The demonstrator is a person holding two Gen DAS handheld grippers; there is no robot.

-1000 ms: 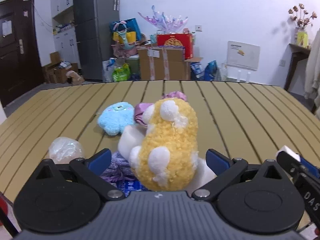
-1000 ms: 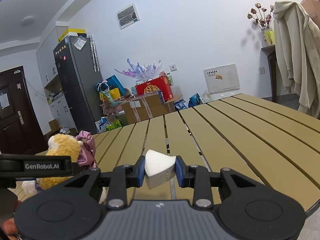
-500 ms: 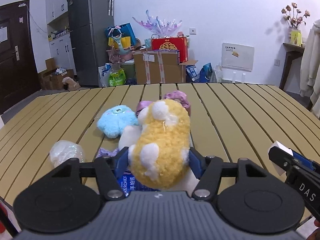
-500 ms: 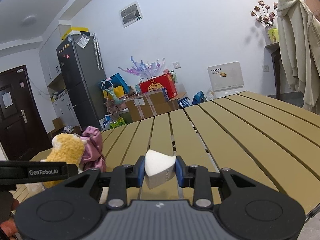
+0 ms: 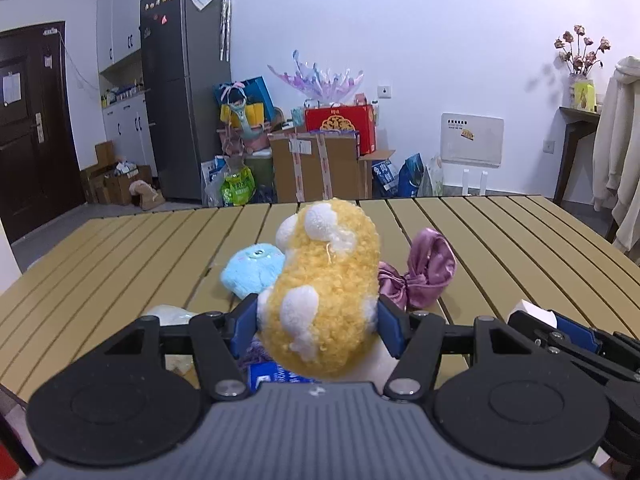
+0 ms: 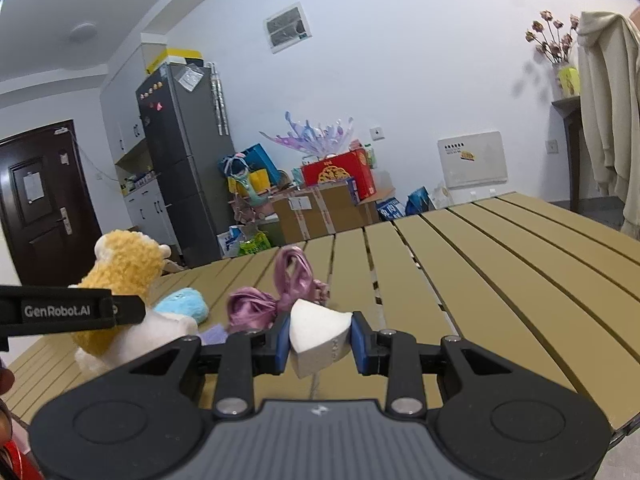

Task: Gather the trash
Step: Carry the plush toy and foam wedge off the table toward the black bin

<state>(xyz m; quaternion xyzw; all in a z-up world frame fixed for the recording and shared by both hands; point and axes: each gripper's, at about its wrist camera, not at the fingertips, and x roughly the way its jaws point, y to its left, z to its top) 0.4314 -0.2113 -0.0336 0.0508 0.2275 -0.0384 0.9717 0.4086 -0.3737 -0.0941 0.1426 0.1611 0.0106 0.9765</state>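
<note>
The left gripper (image 5: 316, 316) squeezes the soft, light yellow plush toy (image 5: 326, 284) round its middle, while the right gripper (image 6: 320, 338) pinches a light white wedge (image 6: 318, 334).

The yellow plush toy (image 5: 324, 292) hides most of a blue printed packet (image 5: 272, 374) at lower centre — its text unreadable. A white crumpled lump (image 5: 170, 316) lower left sits half behind the left gripper (image 5: 316, 322) — identity unclear.

Two plush toys: one yellow plush (image 5: 326, 292), one blue plush (image 5: 252, 268). One purple satin bow (image 5: 424, 276). One white foam wedge (image 6: 318, 334). One clear plastic wad (image 5: 170, 314).
</note>
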